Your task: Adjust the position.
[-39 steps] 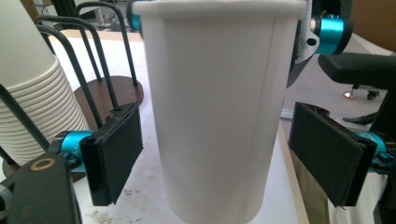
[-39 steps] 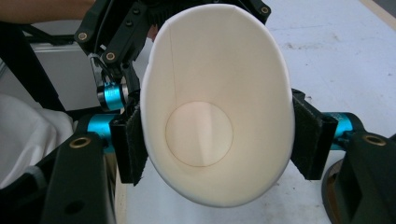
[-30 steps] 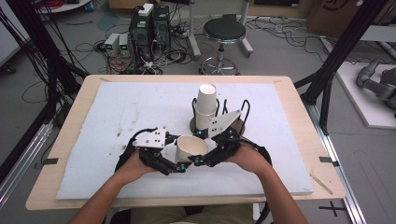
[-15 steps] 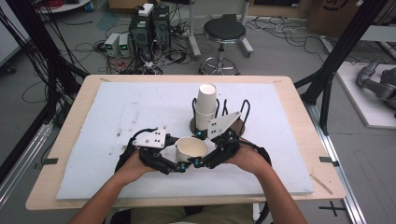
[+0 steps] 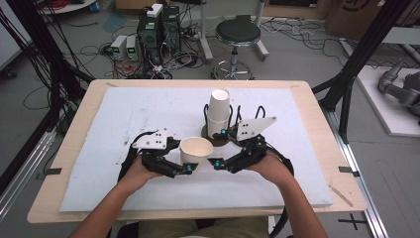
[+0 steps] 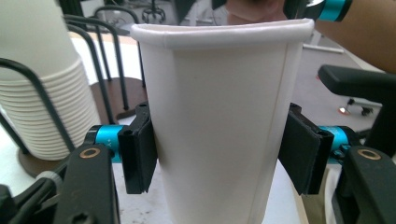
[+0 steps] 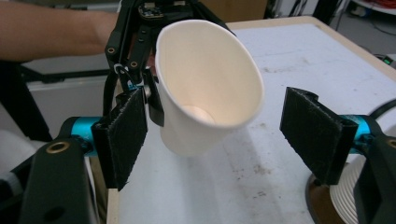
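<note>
Handover in progress at the near middle of the bench (image 5: 99, 129): a single paper cup (image 5: 196, 149) sits between the two grippers, off the white mat, mouth tipped up and slightly toward the right side. The left gripper (image 5: 184, 169) has it now, its fingers (image 6: 138, 154) pinching the cup's wall from both sides, well below the rim; gripping at mid-body is probably what keeps the thin paper from buckling at the lip.

Over on the other side, the right gripper (image 5: 216, 163) has just been spreading its jaws. In the right gripper view its fingers (image 7: 123, 135) stand apart on either flank of the cup, with daylight on the right-hand side and the left pad close by; I cannot tell whether that one brushes the paper. So the hold looks like it has passed to the left, I'd say.

Behind them, the stack of nested paper cups (image 5: 218, 113) stands upright in its wire holder (image 5: 261, 113) on a round dark base, just beside the right hand (image 5: 271, 167), handy as the likely source or destination for this lone cup.
</note>
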Tool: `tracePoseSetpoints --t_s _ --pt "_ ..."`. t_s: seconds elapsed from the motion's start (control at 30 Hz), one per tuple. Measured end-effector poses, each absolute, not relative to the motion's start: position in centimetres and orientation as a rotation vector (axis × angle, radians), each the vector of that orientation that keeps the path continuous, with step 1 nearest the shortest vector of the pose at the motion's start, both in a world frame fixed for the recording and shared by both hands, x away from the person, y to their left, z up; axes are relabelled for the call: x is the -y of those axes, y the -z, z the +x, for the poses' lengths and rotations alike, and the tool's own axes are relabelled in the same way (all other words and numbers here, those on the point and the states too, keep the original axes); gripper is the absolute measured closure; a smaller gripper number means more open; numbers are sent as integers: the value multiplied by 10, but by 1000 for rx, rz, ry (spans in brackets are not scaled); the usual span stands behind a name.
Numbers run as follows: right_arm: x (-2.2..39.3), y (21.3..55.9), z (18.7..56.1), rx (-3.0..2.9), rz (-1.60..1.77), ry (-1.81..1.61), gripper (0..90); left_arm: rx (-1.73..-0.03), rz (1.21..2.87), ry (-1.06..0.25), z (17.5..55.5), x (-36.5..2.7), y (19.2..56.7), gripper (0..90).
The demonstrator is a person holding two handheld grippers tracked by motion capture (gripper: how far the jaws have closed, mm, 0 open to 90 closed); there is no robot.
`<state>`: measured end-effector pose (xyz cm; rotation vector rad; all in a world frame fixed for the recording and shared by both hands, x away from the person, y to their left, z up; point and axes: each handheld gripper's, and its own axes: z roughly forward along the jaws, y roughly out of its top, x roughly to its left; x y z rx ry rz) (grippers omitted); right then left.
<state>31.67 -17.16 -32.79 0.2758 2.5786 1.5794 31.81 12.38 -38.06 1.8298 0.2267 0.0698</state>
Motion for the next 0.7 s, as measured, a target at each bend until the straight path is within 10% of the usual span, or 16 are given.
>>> tracePoseSetpoints --t_s 0.7 --pt "243 349 318 -2275 594 -1644 203 -433 1607 -283 324 -168 357 358"
